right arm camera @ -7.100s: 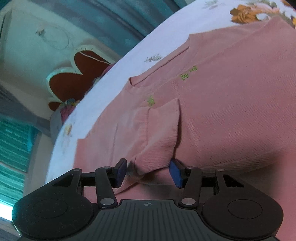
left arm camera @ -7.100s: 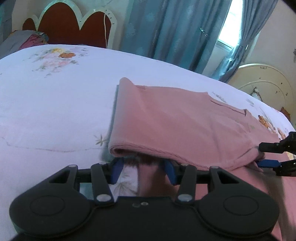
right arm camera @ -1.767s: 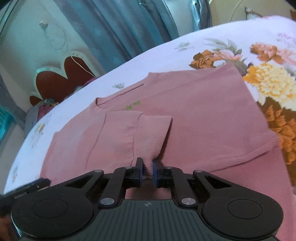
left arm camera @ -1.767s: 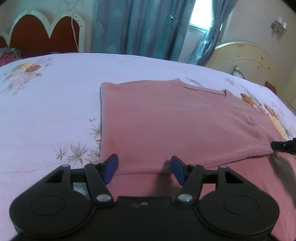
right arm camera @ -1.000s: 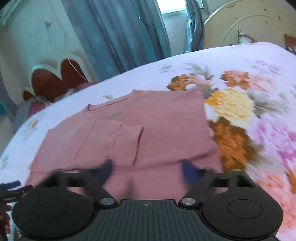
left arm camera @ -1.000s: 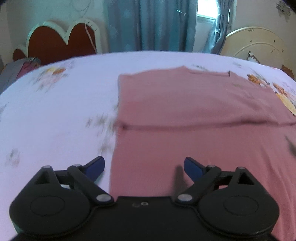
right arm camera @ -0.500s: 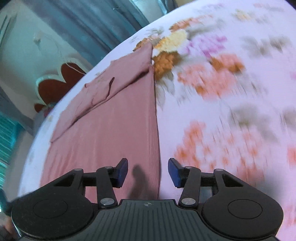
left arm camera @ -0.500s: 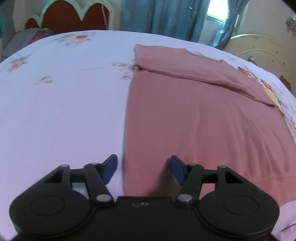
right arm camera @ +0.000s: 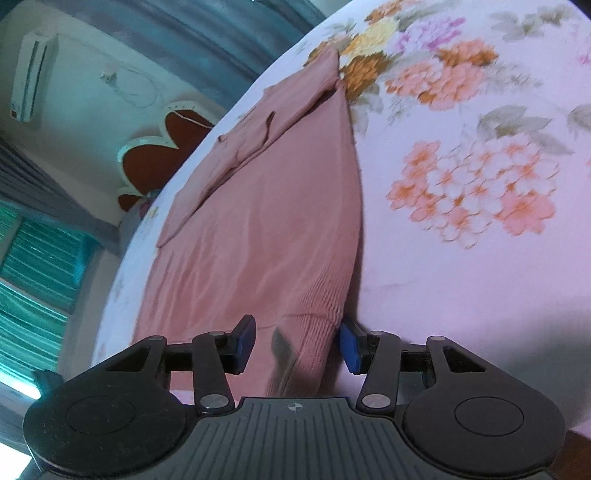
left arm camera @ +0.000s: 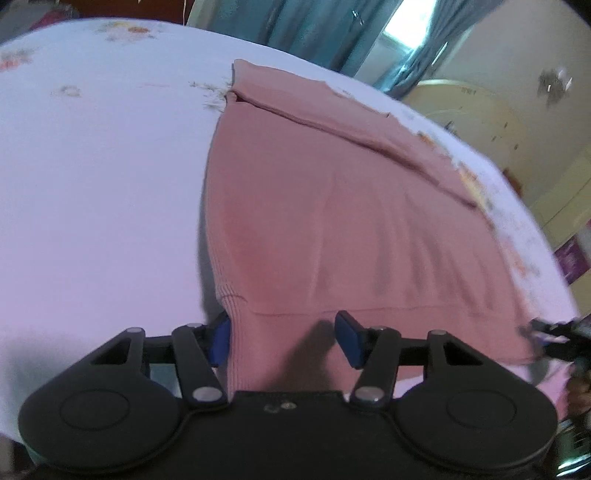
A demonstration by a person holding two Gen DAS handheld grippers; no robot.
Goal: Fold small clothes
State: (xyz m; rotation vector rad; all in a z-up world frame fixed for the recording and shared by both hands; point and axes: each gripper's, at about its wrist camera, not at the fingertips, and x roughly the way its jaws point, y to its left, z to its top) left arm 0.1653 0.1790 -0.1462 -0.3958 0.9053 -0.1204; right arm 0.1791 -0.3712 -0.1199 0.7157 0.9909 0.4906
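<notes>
A pink knit sweater lies flat on the bed, its sleeves folded in across the far chest part; it also shows in the right wrist view. My left gripper is open, with the sweater's near left hem corner lying between its blue pads. My right gripper is open, with the near right hem corner between its pads. The right gripper's tip shows at the far right of the left wrist view.
The bed sheet is pale with flower prints. A red headboard, blue curtains and a cream round footboard stand beyond the bed.
Both grippers left the folded sleeves, opened and drew back to the sweater's near hem. Since half a second ago they have dropped lower, and the hem corners now lie between their pads.
</notes>
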